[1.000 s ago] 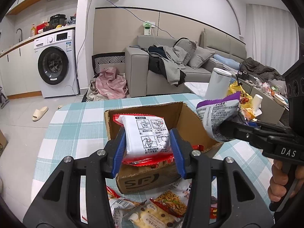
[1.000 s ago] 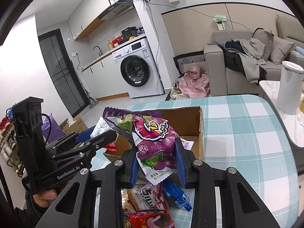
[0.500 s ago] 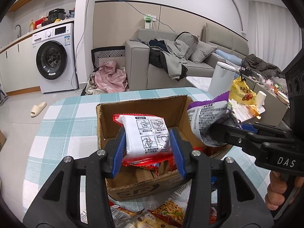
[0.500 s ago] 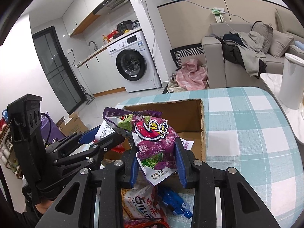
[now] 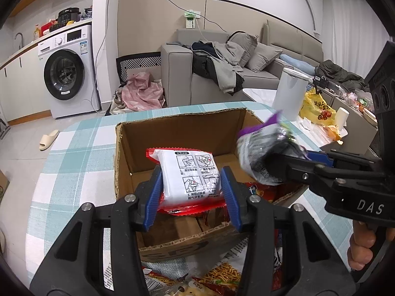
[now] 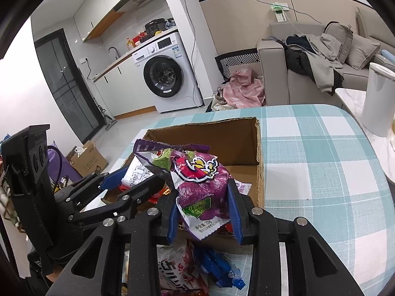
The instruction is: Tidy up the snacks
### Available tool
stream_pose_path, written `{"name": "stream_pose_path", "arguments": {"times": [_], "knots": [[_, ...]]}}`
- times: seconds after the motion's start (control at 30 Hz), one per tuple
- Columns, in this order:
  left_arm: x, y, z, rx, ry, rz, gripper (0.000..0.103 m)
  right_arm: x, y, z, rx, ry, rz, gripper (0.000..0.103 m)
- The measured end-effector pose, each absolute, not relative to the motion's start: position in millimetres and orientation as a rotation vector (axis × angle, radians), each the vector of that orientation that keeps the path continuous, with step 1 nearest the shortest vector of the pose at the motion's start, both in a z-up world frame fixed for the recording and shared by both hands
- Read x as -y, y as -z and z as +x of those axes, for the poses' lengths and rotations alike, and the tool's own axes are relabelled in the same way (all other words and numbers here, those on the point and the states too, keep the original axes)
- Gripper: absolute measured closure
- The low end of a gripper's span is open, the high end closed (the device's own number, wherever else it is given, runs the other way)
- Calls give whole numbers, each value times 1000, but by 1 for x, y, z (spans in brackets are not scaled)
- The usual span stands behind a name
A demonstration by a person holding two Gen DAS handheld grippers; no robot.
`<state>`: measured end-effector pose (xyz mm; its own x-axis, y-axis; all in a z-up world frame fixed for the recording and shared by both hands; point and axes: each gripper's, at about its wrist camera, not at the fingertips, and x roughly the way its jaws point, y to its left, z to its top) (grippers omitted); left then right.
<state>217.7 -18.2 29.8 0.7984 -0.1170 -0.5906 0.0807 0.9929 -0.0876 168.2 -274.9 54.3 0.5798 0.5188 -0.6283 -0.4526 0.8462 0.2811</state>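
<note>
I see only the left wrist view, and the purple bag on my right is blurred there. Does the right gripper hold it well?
Observer: Yes, the right gripper is shut on the crinkled purple foil snack bag, blue pads on its lower half.
Operator: What is printed on it?
Observer: A red cartoon logo and a green label.
Operator: What lies under it?
Observer: Blue wrapped snacks on the checked tablecloth, outside the brown cardboard box.

Showing one cardboard box (image 5: 177,133), two held snack packets (image 5: 190,175) (image 6: 201,187), two grippers (image 5: 191,192) (image 6: 203,209), one washing machine (image 5: 68,71).
</note>
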Motion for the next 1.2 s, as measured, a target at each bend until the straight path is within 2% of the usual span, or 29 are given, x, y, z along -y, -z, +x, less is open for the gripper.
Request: {"name": "stream_pose_path", "arguments": {"times": [0.1, 0.13, 0.23, 0.27, 0.3, 0.33, 0.43, 0.47, 0.5, 0.9, 1.2], "knots": [[18, -30, 217, -636, 99, -57, 59, 277, -57, 164, -751, -568, 90, 60], [19, -32, 213, -634, 98, -56, 56, 278, -60, 162, -740, -570, 86, 57], [17, -39, 205, -621, 102, -58, 35, 281, -66, 155, -713, -564, 70, 50], [15, -42, 199, -608, 91, -57, 22, 283, -68, 151, -704, -560, 62, 47], [14, -44, 194, -597, 82, -56, 16, 285, -70, 148, -700, -556, 59, 36], [12, -47, 189, -587, 76, -57, 16, 287, -71, 145, -696, -555, 59, 23], [6, -54, 172, -575, 84, -75, 8, 296, -72, 136, -694, -562, 75, 5], [5, -56, 164, -570, 81, -79, 0, 300, -72, 133, -701, -560, 80, 3], [3, -57, 159, -562, 77, -82, 0, 302, -72, 131, -701, -561, 85, 1], [-27, -57, 93, -570, 46, -100, 0, 322, -61, 99, -724, -548, 81, 1], [-29, -42, 80, -595, 51, -41, 1, 331, -47, 94, -745, -546, 89, 1]]}}
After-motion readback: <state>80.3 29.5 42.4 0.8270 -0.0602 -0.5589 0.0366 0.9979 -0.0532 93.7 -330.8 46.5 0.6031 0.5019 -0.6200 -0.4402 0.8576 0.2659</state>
